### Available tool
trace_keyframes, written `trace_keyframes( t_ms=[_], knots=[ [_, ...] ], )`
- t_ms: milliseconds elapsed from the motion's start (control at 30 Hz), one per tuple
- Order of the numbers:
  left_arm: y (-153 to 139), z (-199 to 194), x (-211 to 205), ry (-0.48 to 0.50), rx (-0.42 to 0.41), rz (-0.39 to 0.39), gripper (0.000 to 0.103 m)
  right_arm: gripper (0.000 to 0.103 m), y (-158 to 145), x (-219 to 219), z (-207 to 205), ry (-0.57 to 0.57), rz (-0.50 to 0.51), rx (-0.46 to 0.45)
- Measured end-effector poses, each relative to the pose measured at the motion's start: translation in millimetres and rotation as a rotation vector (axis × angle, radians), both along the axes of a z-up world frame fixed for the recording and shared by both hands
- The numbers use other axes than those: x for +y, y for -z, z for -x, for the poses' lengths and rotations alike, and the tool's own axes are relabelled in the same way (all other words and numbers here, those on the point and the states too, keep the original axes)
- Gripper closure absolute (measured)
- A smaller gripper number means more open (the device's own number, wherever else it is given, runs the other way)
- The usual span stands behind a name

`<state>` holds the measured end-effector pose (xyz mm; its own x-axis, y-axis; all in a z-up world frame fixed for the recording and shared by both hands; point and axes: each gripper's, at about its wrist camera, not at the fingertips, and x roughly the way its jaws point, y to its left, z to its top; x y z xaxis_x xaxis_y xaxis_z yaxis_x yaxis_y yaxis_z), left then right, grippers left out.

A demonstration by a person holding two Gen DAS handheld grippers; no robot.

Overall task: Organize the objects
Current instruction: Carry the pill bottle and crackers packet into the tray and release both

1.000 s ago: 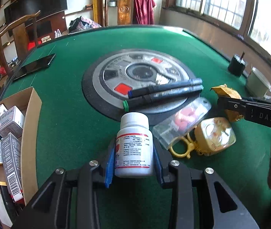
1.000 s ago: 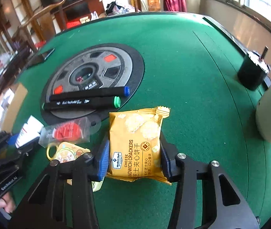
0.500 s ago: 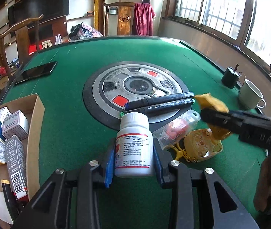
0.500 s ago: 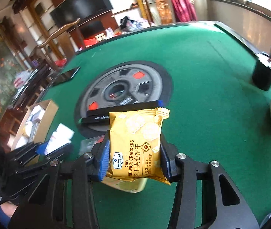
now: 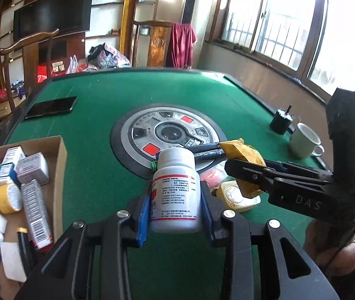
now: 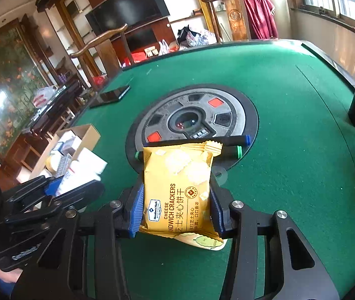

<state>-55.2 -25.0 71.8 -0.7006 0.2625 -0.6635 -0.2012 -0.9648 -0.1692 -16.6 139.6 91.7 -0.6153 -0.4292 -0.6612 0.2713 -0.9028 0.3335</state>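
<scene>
My left gripper (image 5: 175, 207) is shut on a white pill bottle (image 5: 175, 192) with a red-striped label, held upright above the green table. My right gripper (image 6: 177, 207) is shut on a yellow cheese cracker packet (image 6: 177, 182), also lifted; the packet shows in the left wrist view (image 5: 246, 155) just right of the bottle. A cardboard box (image 5: 61, 150) with several small boxes and bottles sits at the left table edge; it also shows in the right wrist view (image 6: 87, 132). Two dark markers (image 6: 229, 143) lie on the round centre plate. A yellow toy (image 5: 234, 197) lies below the packet.
A black phone (image 5: 51, 106) lies at the far left of the table. A black pen cup (image 5: 281, 122) and a white mug (image 5: 303, 141) stand at the right edge. The round metal centre plate (image 5: 172, 130) is in the middle. A clear packet with red contents (image 5: 208, 175) lies by the toy.
Both grippers have risen and tilted up with their objects. The right gripper has carried the cracker packet leftward, close beside the bottle. The table items have not moved.
</scene>
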Motion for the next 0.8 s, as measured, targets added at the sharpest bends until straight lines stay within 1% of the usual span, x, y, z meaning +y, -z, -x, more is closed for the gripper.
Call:
trace_keyframes(
  t_ms=[100, 233, 400, 567, 800],
  knots=[
    [-2.5, -14.0, -11.5, -0.013, 0.005, -0.026, 0.068, 0.059, -5.7, -9.1, -12.2, -0.018, 0.026, 0.016],
    [-4.6, -33.0, -31.8, -0.041, 0.016, -0.037, 0.068, 0.059, -9.3, -32.9, -36.2, -0.058, 0.008, 0.047],
    [-12.0, -57.2, -72.0, -0.109, 0.034, -0.06, 0.068, 0.059, -19.3, -62.8, -58.1, -0.13, 0.006, 0.072],
    [-21.2, -81.2, -118.8, -0.199, 0.066, -0.073, 0.068, 0.059, -33.4, -94.8, -71.9, -0.205, -0.017, 0.101],
    [-11.8, -101.2, -173.7, -0.316, 0.049, -0.066, 0.068, 0.059, -42.9, -154.0, -93.9, -0.349, -0.06, 0.123]
  ],
)
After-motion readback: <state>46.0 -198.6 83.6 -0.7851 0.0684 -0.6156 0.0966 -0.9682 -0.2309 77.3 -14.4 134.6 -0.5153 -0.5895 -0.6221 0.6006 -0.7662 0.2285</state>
